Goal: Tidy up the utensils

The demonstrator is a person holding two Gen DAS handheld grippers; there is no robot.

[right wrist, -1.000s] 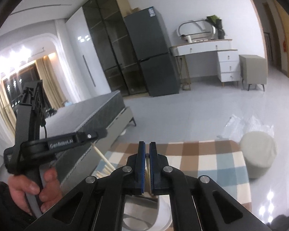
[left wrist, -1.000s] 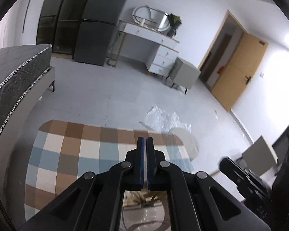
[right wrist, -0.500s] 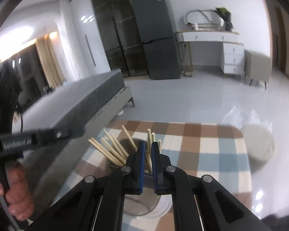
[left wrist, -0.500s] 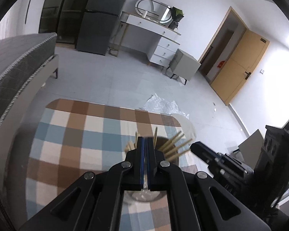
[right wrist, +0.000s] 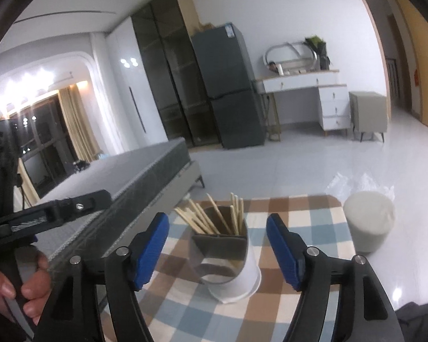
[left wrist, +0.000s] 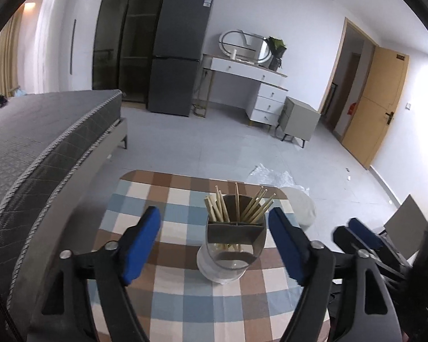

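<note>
What you can't see well

The bottoms of the chopsticks (left wrist: pixel 236 208) are hidden inside the holder (left wrist: pixel 233 245), behind its dark divider. In the left wrist view your right gripper (left wrist: pixel 365 239) is blurry and cut off by the edge. In the right wrist view your left hand (right wrist: pixel 11 287) is cut off at the corner, and the words on the left gripper (right wrist: pixel 48 216) are too blurry to read. The little things on the bed (right wrist: pixel 122 176) are too small to tell.

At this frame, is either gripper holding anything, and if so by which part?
Nothing is held. The left gripper and right gripper are both opening, with bare fingers. The chopsticks stand in the utensil holder beyond them, untouched.
</note>
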